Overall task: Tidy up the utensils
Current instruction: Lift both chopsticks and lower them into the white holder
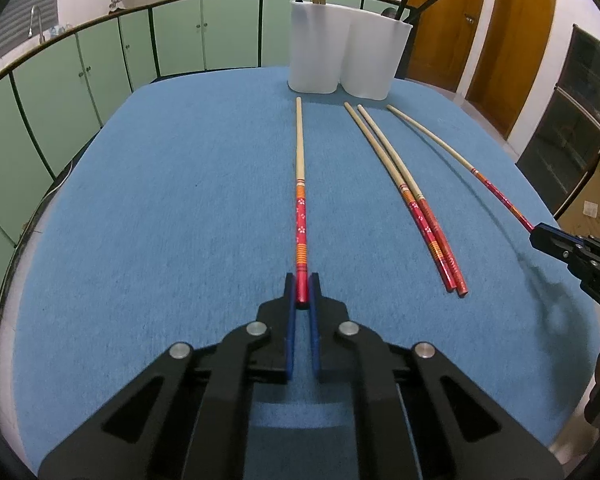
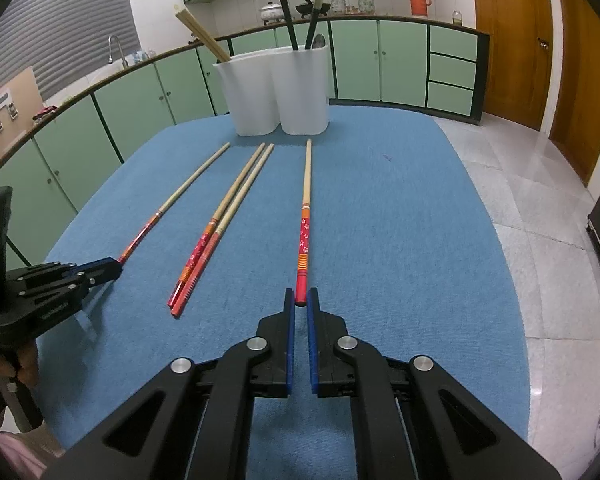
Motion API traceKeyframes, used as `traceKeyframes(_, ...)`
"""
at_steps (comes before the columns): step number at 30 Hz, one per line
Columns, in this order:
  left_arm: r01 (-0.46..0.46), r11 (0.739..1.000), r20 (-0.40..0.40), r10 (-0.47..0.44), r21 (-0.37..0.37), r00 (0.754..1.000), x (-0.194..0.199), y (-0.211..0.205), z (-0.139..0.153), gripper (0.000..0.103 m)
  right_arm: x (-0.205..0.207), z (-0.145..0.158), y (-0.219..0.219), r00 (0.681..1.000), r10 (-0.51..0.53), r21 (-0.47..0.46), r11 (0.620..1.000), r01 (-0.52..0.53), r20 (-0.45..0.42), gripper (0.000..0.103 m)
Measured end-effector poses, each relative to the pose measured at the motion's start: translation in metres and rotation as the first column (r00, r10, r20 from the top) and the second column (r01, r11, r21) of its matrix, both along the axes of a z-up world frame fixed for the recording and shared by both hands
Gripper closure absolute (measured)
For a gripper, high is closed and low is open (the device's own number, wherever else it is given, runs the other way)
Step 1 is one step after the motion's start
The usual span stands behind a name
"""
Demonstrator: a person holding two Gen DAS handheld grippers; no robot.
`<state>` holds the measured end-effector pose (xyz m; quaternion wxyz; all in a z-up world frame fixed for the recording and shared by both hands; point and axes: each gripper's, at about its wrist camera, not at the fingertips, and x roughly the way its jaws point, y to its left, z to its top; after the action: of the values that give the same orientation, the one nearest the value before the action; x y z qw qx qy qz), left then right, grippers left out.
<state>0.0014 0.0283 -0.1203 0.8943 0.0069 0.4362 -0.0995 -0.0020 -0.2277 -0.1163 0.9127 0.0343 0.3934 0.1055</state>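
Both grippers angled down toward the blue tablecloth, one per hand.

Left gripper: jaws pressed onto the red butt end of the leftmost chopstick, pinching it. Stick lay flat on the cloth, pointing straight away toward the holder. In the right wrist view the same gripper sat at the left edge, a hand wrapped on its handle below.

Right gripper: jaws drawn nearly together, red end of the rightmost chopstick at the tips; whether the pads actually bit on it, couldn't tell from its own view. In the left wrist view that gripper met the end of the same stick at the right edge.

Chopsticks: pale bamboo shafts, red grip ends with orange bands and small white flower print. Count on the cloth: four. Two singles at the outside, one in each gripper, plus a loose pair between them, touching side by side, near ends well clear of both grippers.

Far end: white two-compartment holder upright on the cloth, just beyond the chopstick tips. Left compartment held plain bamboo sticks; right one held two dark chopsticks and a spoon.
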Motion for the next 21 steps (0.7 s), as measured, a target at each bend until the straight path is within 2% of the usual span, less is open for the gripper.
traceKeyframes(3,0.004,1.0,0.007,-0.004,-0.003,1.0,-0.001,-0.001,0.01,0.098,-0.001,0.006,-0.002,1.0,-0.003,0.0,1.0,0.003,0.016,0.097)
traceKeyframes(9,0.029,0.999,0.103,-0.031,0.029,0.994,-0.006,-0.006,0.063,0.098,-0.003,0.045,-0.009,0.994,-0.002,-0.011,1.0,0.003,0.112,0.097)
traceKeyframes(16,0.041,0.999,0.241,-0.041,0.005,0.97,-0.006,-0.007,0.131,0.098,0.005,0.095,-0.018,0.976,0.009,-0.021,1.0,-0.005,0.219,0.097)
traceKeyframes(21,0.046,0.999,0.317,-0.038,-0.018,0.948,0.009,-0.009,0.167,0.098,0.024,0.127,-0.024,0.968,0.034,0.011,0.999,-0.038,0.249,0.097)
